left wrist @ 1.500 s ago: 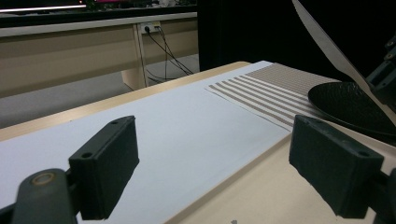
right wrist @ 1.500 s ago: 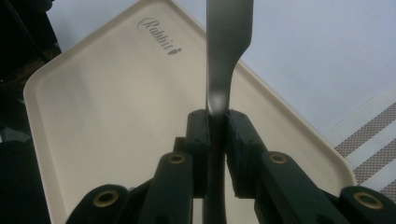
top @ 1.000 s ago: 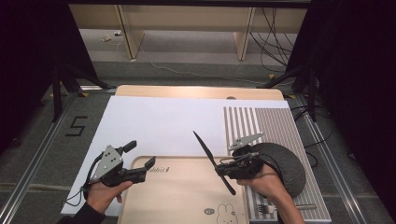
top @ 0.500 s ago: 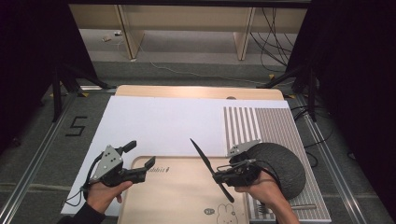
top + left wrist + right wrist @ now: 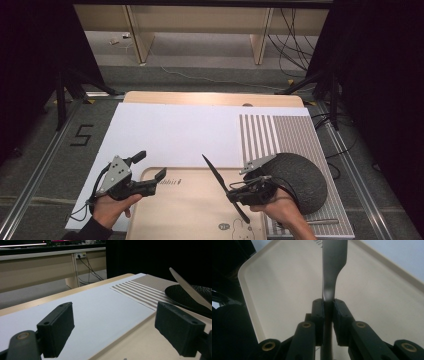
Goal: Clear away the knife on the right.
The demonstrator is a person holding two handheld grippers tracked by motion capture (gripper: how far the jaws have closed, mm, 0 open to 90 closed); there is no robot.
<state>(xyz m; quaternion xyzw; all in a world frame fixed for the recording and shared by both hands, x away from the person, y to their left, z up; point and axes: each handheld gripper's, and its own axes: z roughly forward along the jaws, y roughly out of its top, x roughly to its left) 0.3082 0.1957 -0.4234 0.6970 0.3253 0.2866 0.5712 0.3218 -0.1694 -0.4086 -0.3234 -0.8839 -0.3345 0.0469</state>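
The right gripper (image 5: 239,192), at the lower right of the high view, is pinching a table knife (image 5: 220,181) by its handle; in the right gripper view the two pads are pressed against the metal shaft (image 5: 328,293) from either side, with the blade running straight up the frame over the beige tray (image 5: 287,285). In the high view the knife slants from lower centre up toward the middle of the frame, blade tip highest, held in the air above the tray (image 5: 185,210), which lies at the bottom centre. Whether any part of the knife touches the tray cannot be told.

The left gripper (image 5: 152,172), at the lower left of the high view, has its jaws spread wide with nothing between them; in the left gripper view they frame the white sheet (image 5: 95,307) and the near edge of the tray, with the knife blade (image 5: 187,287) coming in at the upper right in front of the dark plate (image 5: 185,296). That plate (image 5: 305,180) sits on the striped mat (image 5: 270,132) at the right, just behind the right hand.

The step in hand looks like carrying the knife, lifted and firmly gripped, over the tray. The next move probably calls for tilting the knife flat and lowering it to wherever it belongs, on the tray or beside the plate, before the pads let go. The left gripper seems ready to steady the tray by its left edge.
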